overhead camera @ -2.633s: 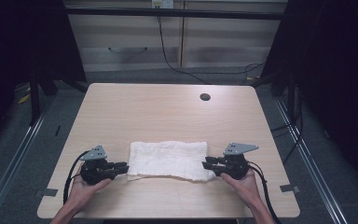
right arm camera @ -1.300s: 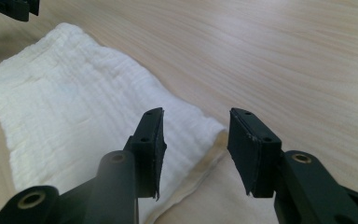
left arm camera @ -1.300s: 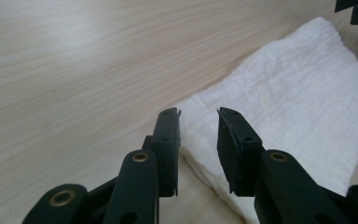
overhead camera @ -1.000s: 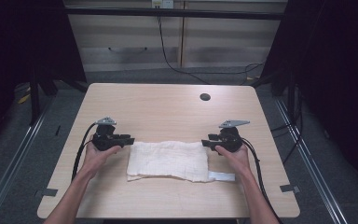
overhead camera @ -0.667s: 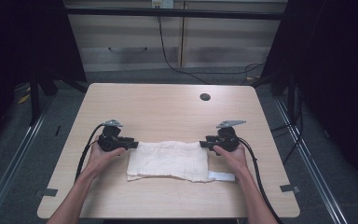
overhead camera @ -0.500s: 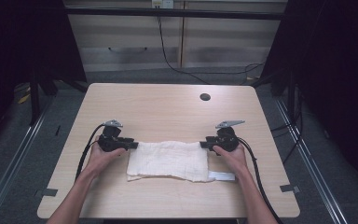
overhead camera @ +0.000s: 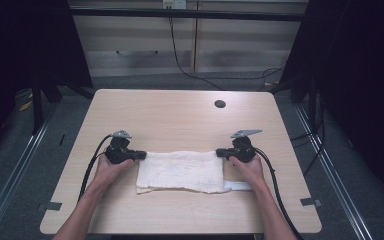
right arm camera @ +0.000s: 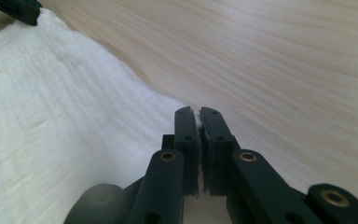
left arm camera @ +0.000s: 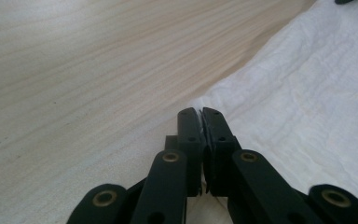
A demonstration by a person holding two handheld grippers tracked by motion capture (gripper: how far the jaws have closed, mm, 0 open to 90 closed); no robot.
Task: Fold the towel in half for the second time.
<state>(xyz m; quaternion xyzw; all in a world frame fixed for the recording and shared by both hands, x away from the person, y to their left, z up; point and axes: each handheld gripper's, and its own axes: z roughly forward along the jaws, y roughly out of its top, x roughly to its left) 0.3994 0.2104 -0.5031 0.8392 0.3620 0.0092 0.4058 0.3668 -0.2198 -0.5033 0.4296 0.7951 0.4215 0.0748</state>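
Observation:
A white cloth (overhead camera: 180,172) lies folded in a band across the near middle of the wooden table (overhead camera: 180,115). My left gripper (overhead camera: 141,155) is shut on the cloth's far left corner, its jaws pressed together on the fabric edge (left arm camera: 201,112). On the far right corner my right gripper (overhead camera: 219,152) is shut in the same way (right arm camera: 196,111). The cloth (left arm camera: 307,93) spreads to the right of the left jaws and, in the right gripper view, the cloth (right arm camera: 51,116) spreads to the left. A narrow strip of cloth (overhead camera: 240,186) sticks out beside the right hand.
A dark round hole (overhead camera: 220,104) sits in the table's far right part. Black cables (overhead camera: 92,160) trail from both grippers toward the near edge. Cabinets and floor cables lie beyond the far edge.
Both grippers moved from the cloth's near edge away from the person to its far edge, folding the cloth over. In the last half second they have stayed nearly still.

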